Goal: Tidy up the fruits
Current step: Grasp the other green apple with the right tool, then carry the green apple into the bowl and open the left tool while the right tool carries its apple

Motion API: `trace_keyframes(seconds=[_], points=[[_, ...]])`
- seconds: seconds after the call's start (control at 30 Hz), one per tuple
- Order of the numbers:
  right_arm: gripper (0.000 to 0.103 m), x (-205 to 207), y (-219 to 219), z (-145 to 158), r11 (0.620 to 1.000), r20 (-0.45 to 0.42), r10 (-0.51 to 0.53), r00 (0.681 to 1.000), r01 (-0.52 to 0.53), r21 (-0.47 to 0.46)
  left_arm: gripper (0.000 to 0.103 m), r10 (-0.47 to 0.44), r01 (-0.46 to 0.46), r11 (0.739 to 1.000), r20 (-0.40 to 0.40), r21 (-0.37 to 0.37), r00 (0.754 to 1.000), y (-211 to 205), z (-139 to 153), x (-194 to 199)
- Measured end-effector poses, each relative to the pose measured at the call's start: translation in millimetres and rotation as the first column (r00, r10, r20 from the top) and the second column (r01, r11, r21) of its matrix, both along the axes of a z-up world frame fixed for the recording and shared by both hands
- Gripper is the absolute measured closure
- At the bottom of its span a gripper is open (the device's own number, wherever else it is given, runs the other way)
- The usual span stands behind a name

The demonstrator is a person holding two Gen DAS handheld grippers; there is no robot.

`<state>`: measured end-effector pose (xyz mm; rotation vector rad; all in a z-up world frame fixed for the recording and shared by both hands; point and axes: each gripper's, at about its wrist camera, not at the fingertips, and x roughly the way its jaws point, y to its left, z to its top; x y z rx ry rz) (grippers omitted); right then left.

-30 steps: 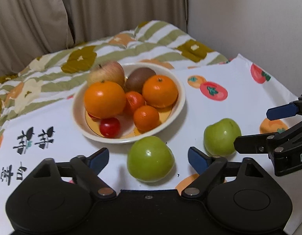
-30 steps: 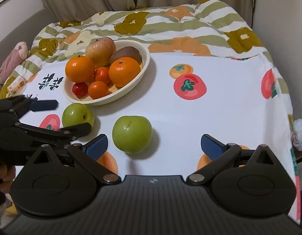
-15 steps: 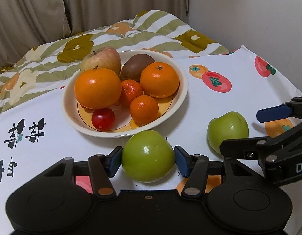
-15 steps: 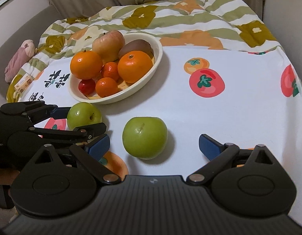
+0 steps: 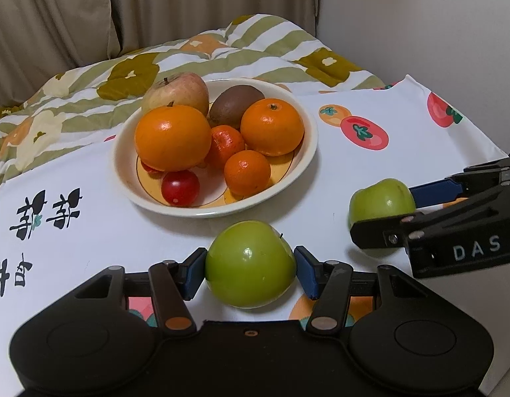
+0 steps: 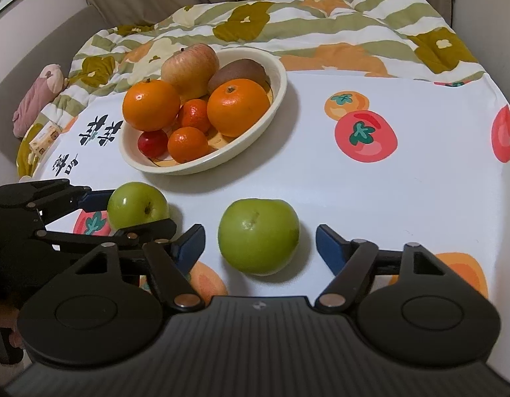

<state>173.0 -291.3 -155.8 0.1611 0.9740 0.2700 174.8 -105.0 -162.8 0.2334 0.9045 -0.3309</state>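
A cream bowl [image 5: 302, 165] [image 6: 278, 89] holds oranges, tangerines, an apple, a kiwi and a red fruit. My left gripper [image 5: 250, 269] is shut on a green apple [image 5: 250, 263], its blue pads touching both sides; this shows in the right wrist view, where the left gripper [image 6: 129, 213] holds the same apple [image 6: 135, 203]. My right gripper [image 6: 259, 243] is open around a second green apple [image 6: 258, 235] on the cloth, pads apart from it. In the left wrist view that apple [image 5: 380, 200] sits between the right gripper's fingers [image 5: 430, 192].
A white tablecloth [image 6: 403, 182] with printed fruit covers the table. A striped flowered quilt [image 6: 321, 23] lies behind the bowl. A wall [image 5: 420, 26] stands at the right. A pink soft toy [image 6: 36, 96] and a small box [image 6: 44, 137] lie at the far left.
My left gripper closed on the near green apple. My right gripper moved forward so the second green apple now sits between its narrowed, open fingers.
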Motion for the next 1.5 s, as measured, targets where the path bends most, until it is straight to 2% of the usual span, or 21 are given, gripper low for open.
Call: trace_keyframes(seconds=[0.27,0.33,0.6,1.1,1.3,1.5], points=[[0.027,0,2,0,1.000,0.001,-0.018,1.000,0.018,0.000,0.042,0.020,-0.020,1.000,0.016,-0.007,1.000,13,9,-12],[0.034,0,3,1,1.000,0.008,-0.025,1.000,0.025,-0.005,0.042,0.027,-0.027,1.000,0.022,-0.016,0.999,17,13,-16],[0.035,-13,9,13,0.999,0.053,-0.044,0.998,0.046,-0.027,0.042,0.062,-0.058,0.996,0.060,-0.063,0.996,35,34,-32],[0.035,-55,33,84,0.994,0.149,-0.108,0.983,0.111,-0.012,0.042,0.039,-0.023,0.993,0.135,-0.117,0.990,61,96,-60],[0.035,-54,33,105,0.992,0.186,-0.123,0.975,0.128,-0.015,0.042,0.007,0.013,0.993,0.173,-0.115,0.985,58,116,-51],[0.035,-26,20,114,0.997,0.206,-0.075,0.976,0.081,-0.020,0.042,0.053,-0.029,0.993,0.197,-0.119,0.979,44,120,-25]])
